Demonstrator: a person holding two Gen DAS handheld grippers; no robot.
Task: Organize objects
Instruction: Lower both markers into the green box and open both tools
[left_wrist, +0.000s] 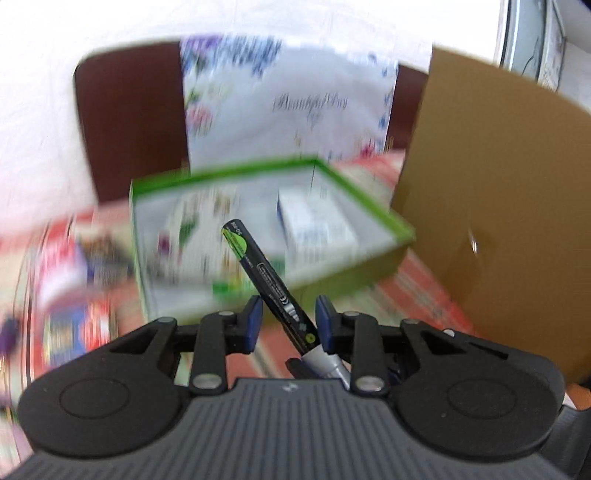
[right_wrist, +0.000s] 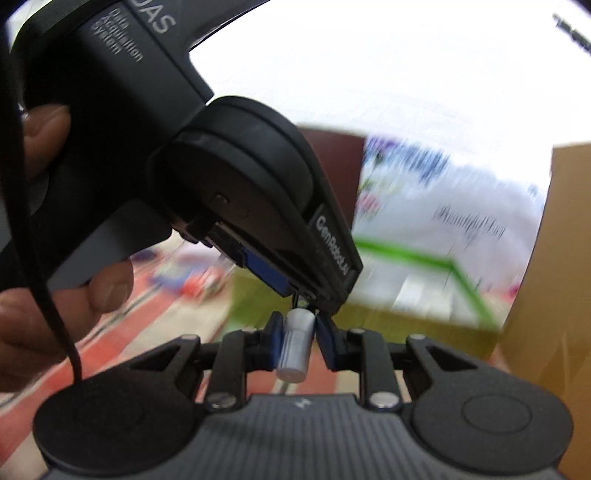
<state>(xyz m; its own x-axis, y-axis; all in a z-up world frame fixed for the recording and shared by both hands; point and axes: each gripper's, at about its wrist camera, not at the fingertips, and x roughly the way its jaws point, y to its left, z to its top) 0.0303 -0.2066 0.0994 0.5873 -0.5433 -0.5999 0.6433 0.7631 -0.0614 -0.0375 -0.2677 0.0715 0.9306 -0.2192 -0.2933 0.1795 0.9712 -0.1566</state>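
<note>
Mid cap-off step: left tool (left_wrist: 288, 317) clamps the marker (left_wrist: 271, 288) above the green box (left_wrist: 369, 199), right tool (right_wrist: 295, 339) clamps its grey cap (right_wrist: 295, 345); next likely calls for recapping or dropping both in the box.

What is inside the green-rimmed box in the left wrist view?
Inside the green-rimmed box lies a white carton with blue print and a flowery printed item; blur hides detail. The black marker in the left gripper covers part of the floor.
</note>
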